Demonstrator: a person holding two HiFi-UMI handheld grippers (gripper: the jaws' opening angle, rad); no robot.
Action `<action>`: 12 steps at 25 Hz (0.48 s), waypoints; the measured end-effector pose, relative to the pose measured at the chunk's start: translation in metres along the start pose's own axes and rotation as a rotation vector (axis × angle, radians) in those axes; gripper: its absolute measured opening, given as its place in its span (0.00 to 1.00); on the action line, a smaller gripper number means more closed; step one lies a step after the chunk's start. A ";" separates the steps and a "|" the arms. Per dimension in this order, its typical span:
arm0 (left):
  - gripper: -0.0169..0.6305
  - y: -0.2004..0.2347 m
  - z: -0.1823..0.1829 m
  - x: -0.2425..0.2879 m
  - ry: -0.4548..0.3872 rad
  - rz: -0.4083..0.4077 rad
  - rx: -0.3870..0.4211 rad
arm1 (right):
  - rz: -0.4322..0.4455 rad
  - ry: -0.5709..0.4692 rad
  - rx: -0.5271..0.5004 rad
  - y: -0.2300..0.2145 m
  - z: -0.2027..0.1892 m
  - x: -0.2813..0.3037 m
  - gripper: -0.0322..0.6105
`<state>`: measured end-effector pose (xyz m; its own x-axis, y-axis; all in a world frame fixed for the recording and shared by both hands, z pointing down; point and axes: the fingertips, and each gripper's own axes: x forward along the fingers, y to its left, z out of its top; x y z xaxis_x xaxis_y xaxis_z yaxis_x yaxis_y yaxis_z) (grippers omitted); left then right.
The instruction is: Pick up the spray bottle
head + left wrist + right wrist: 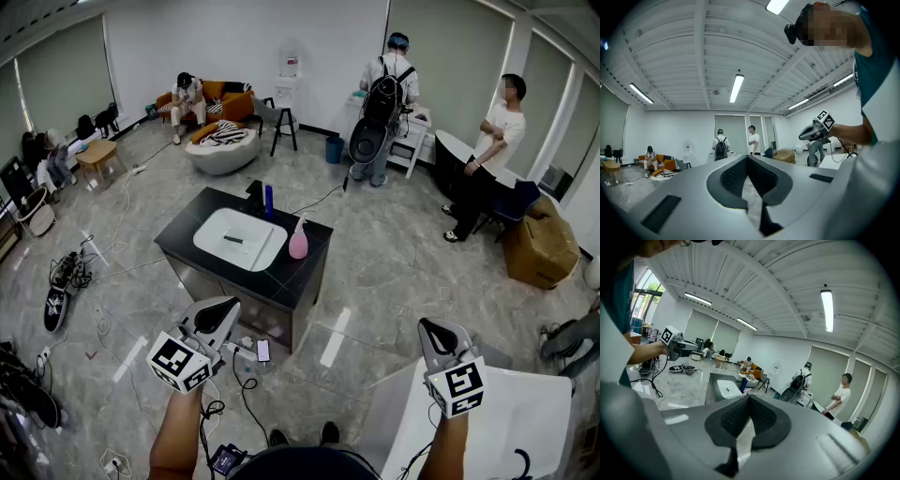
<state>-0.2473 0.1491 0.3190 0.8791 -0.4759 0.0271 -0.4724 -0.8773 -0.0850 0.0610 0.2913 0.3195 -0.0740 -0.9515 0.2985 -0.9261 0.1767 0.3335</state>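
The pink spray bottle (298,240) stands upright on a black counter (306,268), just right of the white sink basin (239,239) set into it. A dark blue bottle (268,201) stands behind the basin. Both grippers are held in the air well short of the counter, near the bottom of the head view. My left gripper (225,307) (747,157) is shut with nothing in it and points level. My right gripper (433,328) (749,396) has its pads together, holds nothing, and tilts slightly down toward the counter (715,378).
A white table (506,412) lies under my right hand. Cables and shoes (61,281) litter the floor at left, and a phone (263,350) lies in front of the counter. A cardboard box (539,246) and several people stand farther back.
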 end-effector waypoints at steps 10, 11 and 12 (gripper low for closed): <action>0.03 0.028 -0.009 -0.007 -0.020 -0.024 -0.001 | -0.014 0.005 -0.013 0.024 0.013 0.024 0.06; 0.03 0.030 -0.010 -0.007 -0.023 -0.024 -0.002 | -0.011 0.004 -0.013 0.026 0.014 0.025 0.06; 0.03 0.031 -0.010 -0.007 -0.025 -0.023 -0.003 | -0.008 0.002 -0.015 0.027 0.016 0.027 0.06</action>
<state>-0.2691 0.1246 0.3260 0.8911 -0.4537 0.0037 -0.4519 -0.8883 -0.0815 0.0281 0.2661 0.3223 -0.0659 -0.9524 0.2977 -0.9209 0.1729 0.3493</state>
